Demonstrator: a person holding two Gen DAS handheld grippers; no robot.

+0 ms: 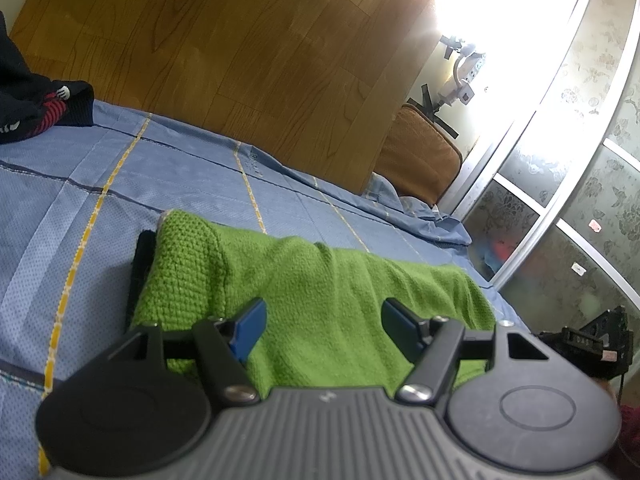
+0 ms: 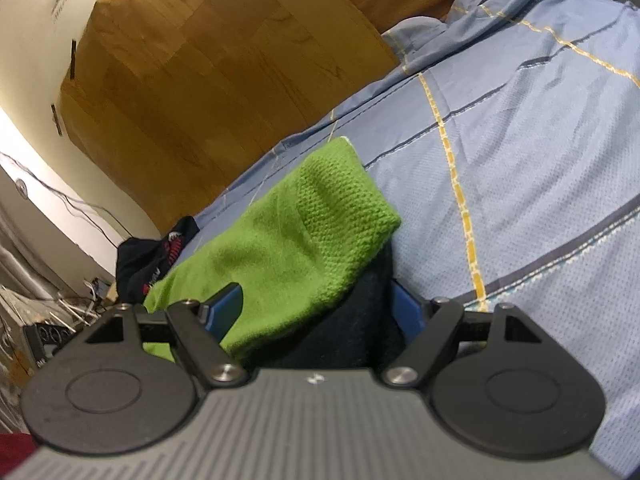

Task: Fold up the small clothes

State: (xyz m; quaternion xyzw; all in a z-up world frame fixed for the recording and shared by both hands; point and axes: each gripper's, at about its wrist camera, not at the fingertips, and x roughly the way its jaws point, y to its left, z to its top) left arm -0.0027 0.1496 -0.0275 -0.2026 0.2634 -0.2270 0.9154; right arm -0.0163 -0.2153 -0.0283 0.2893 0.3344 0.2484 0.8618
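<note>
A green knitted sock-like garment [image 1: 304,280] lies on the blue bed sheet [image 1: 80,200], with a dark piece [image 1: 140,272] under its left end. My left gripper [image 1: 324,324] is open, its blue pads either side of the green cloth just above it. In the right wrist view the green garment [image 2: 288,240] lies over a dark garment [image 2: 360,320]. My right gripper [image 2: 320,304] is open, and both cloths lie between its jaws.
A pile of dark clothes with red stripes [image 1: 36,108] sits at the sheet's far left edge; it also shows in the right wrist view [image 2: 156,256]. Wooden floor [image 1: 240,60] lies beyond the bed. A brown cushion [image 1: 420,160] and glass doors [image 1: 580,160] stand at the right.
</note>
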